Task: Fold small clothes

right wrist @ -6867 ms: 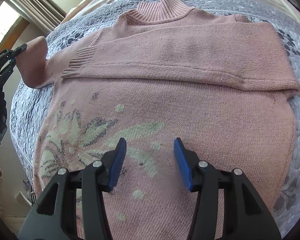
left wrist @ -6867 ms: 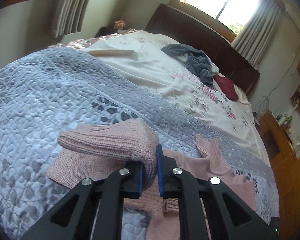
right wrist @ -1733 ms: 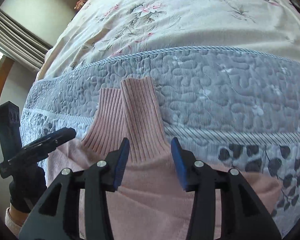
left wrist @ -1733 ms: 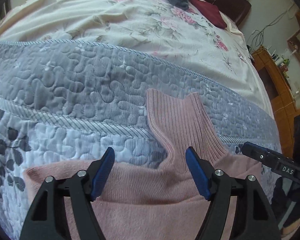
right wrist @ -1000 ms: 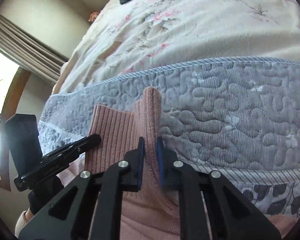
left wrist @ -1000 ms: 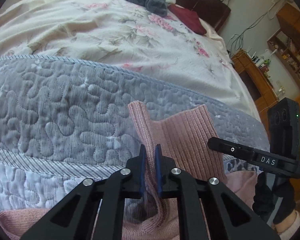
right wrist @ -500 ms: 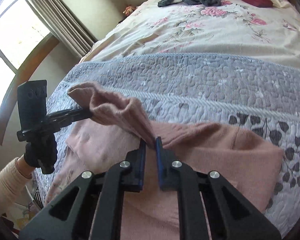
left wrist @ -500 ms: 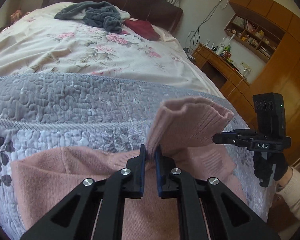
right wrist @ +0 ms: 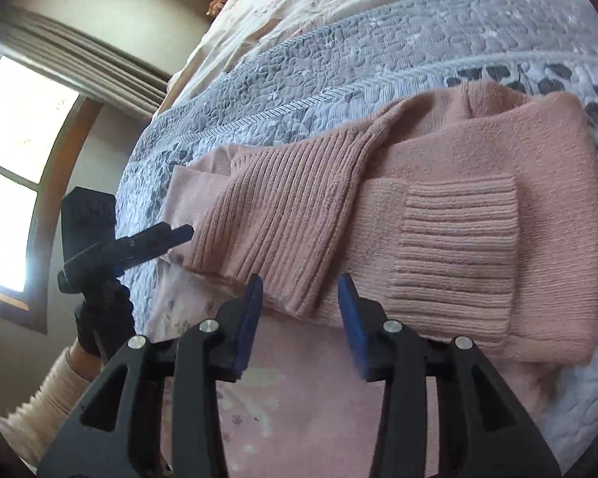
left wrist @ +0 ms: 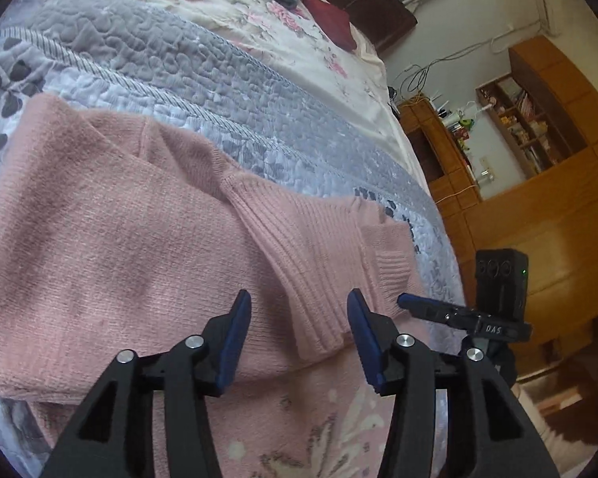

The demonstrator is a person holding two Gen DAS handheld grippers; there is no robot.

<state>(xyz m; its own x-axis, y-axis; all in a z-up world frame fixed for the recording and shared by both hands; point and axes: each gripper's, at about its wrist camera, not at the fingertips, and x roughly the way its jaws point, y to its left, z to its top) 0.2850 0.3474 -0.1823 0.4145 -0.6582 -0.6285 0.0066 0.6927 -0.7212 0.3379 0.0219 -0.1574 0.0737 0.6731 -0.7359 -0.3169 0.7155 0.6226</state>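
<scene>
Left wrist view shows a grey quilted bedspread (left wrist: 187,59) across the upper left, with the pink knitted sweater (left wrist: 99,247) lying over it, its ribbed collar (left wrist: 311,255) folded down mid-frame. Both the left gripper (left wrist: 299,318) and right gripper (right wrist: 299,298) hover released, empty, above the collar.

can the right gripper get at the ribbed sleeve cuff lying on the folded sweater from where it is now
Probably yes. The right gripper is open and hovers just in front of the sweater, and the sleeve cuff lies flat on top, slightly to its right, with nothing covering it.
</scene>
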